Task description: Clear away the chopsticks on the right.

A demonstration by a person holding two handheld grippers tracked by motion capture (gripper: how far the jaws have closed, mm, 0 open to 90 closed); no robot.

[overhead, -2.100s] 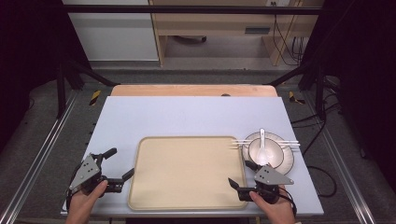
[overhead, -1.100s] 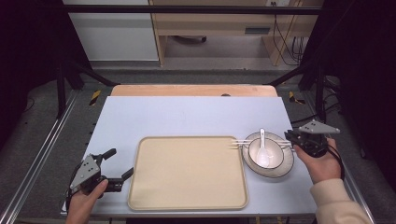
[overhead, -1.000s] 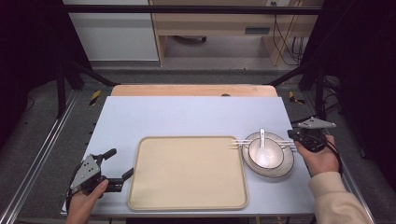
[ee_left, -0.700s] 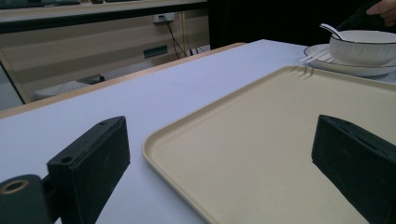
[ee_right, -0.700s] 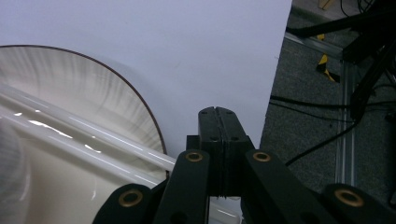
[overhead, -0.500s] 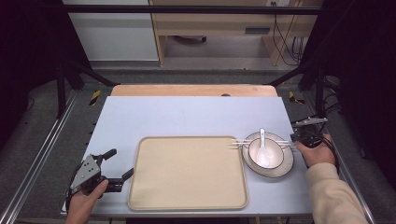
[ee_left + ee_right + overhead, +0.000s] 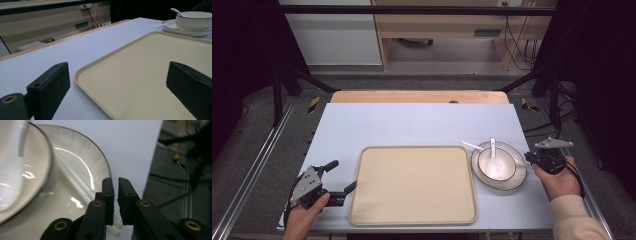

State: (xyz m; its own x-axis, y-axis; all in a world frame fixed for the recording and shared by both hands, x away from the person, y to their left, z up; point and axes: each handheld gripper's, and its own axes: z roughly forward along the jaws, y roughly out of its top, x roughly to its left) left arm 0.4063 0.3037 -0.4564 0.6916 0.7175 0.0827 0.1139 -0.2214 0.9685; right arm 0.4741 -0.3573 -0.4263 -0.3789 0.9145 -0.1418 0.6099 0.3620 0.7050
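The right gripper (image 7: pixel 115 185) hangs over the right rim of the plate (image 7: pixel 517 181), its jaws having just parted to a narrow slit above the white chopsticks (image 7: pixel 75 183) lying across that plate beside the bowl (image 7: pixel 495 163), gripping nothing. The left gripper (image 7: pixel 343 176) rests wide open and empty at the cream tray (image 7: pixel 412 185)'s left edge.

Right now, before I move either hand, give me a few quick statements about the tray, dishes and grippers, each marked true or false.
1. The tray is bare. True.
2. The bowl sits on the tray. False: it sits on the plate, right of the tray.
3. A spoon rests in the bowl. True.
4. The left gripper is shut. False: its jaws stand wide, straddling the tray's corner.
5. The right gripper is at the plate's rim, jaws nearly together. True.
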